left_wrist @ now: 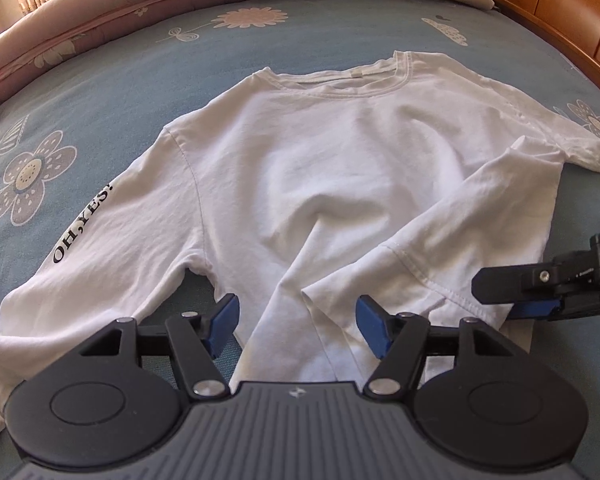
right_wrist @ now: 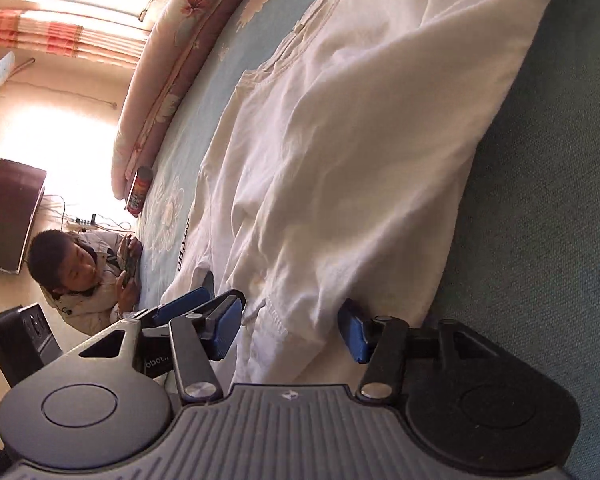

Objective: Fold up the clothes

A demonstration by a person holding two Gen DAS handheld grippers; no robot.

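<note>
With both the left tool (left_wrist: 298, 330) and right tool (right_wrist: 290, 330) spread, unclenched, around the white shirt's (left_wrist: 340, 168) lower-frame hem, only one layer may be pinched, so wrinkles may be folded in.

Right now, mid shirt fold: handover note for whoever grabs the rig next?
Left gripper: open, low over the bunched hem, no cloth pinched.
Right gripper: open, straddling the hem at the shirt's right side, not clamped.
White long-sleeve shirt: lying on the blue floral bedsheet, collar at the far end. Right sleeve already folded across the body; left sleeve with the black lettering still spread out.
Left to do: fold the lettered sleeve in, then fold hem up toward collar.
A person sits on the floor beside the bed.
</note>
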